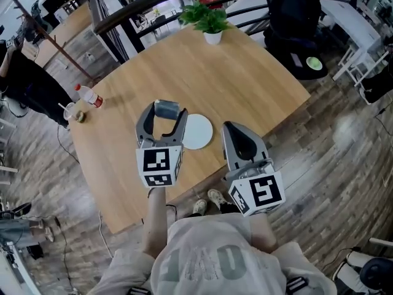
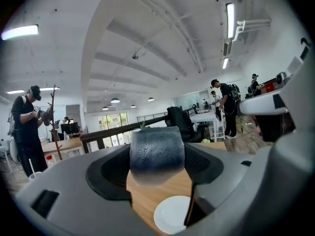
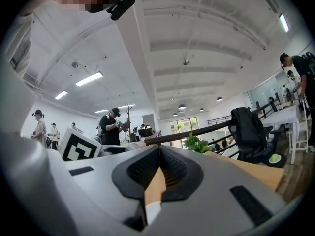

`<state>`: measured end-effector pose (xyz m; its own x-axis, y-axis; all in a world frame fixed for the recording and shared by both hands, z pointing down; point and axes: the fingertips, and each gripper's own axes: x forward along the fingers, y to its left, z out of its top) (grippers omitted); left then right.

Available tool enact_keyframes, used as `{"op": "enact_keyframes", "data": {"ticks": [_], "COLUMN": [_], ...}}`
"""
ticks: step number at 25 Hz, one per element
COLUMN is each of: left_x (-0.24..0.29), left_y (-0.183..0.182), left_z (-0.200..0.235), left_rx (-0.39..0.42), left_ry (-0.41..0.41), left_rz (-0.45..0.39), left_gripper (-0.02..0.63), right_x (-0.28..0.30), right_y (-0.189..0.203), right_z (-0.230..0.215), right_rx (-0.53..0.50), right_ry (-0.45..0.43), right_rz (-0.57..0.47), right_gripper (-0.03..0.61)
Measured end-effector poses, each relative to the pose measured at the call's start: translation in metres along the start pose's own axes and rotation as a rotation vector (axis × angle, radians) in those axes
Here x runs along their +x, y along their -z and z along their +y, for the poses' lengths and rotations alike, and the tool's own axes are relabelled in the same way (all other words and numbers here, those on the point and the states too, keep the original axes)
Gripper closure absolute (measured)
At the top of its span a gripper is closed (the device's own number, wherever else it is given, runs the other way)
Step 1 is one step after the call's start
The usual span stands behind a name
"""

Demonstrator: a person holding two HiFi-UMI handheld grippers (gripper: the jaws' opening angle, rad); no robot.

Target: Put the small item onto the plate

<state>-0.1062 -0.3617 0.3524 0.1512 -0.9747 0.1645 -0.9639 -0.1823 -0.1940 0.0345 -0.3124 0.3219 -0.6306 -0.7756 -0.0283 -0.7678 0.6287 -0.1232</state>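
Note:
My left gripper (image 1: 167,111) is shut on a small blue-grey block (image 1: 166,109), held above the wooden table just left of the round white plate (image 1: 198,131). In the left gripper view the small blue-grey block (image 2: 157,153) fills the space between the jaws (image 2: 157,156), and the white plate (image 2: 172,214) lies below and slightly right. My right gripper (image 1: 233,128) hovers right of the plate with its jaws closed together and nothing between them; in the right gripper view (image 3: 158,168) a sliver of the plate (image 3: 153,212) shows through.
A potted green plant (image 1: 209,19) stands at the table's far edge. A plastic bottle (image 1: 89,95) and a cup (image 1: 70,110) sit at the left edge. People stand beyond the table's left; a black chair (image 1: 295,17) is at the far right.

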Motion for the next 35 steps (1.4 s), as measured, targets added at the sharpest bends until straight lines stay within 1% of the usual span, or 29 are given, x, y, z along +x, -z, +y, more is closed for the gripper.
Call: {"op": "enact_keyframes", "data": {"ticks": [3, 10, 12, 14, 17, 19, 25, 31, 35], "left_x": [0.021, 0.057, 0.070, 0.081, 0.086, 0.086, 0.082, 0.082, 0.087], "left_y": [0.031, 0.100, 0.127, 0.154, 0.183, 0.196, 0.226, 0.245, 0.256], "left_z": [-0.014, -0.041, -0.047, -0.052, -0.059, -0.062, -0.070, -0.069, -0.069], "left_rx": [0.003, 0.023, 0.026, 0.011, -0.001, 0.004, -0.036, -0.070, -0.078], "left_ry": [0.054, 0.161, 0.181, 0.196, 0.217, 0.231, 0.259, 0.277, 0.270], "left_rz": [0.106, 0.287, 0.343, 0.388, 0.456, 0.504, 0.659, 0.724, 0.742], "left_gripper": [0.295, 0.295, 0.295, 0.295, 0.295, 0.295, 0.295, 0.295, 0.295], "right_x": [0.000, -0.002, -0.003, -0.005, -0.013, -0.019, -0.032, -0.035, -0.034], "right_y": [0.005, 0.018, 0.030, 0.042, 0.050, 0.050, 0.046, 0.046, 0.052], "right_z": [-0.008, -0.023, -0.030, -0.037, -0.041, -0.042, -0.048, -0.046, -0.050], "right_rx": [0.004, 0.035, 0.041, 0.047, 0.050, 0.053, 0.071, 0.077, 0.081], "right_ry": [0.014, 0.061, 0.075, 0.092, 0.119, 0.136, 0.178, 0.188, 0.186], "right_rz": [0.014, 0.051, 0.065, 0.080, 0.097, 0.107, 0.130, 0.140, 0.147], "right_gripper": [0.560, 0.560, 0.560, 0.560, 0.560, 0.560, 0.560, 0.560, 0.560]}}
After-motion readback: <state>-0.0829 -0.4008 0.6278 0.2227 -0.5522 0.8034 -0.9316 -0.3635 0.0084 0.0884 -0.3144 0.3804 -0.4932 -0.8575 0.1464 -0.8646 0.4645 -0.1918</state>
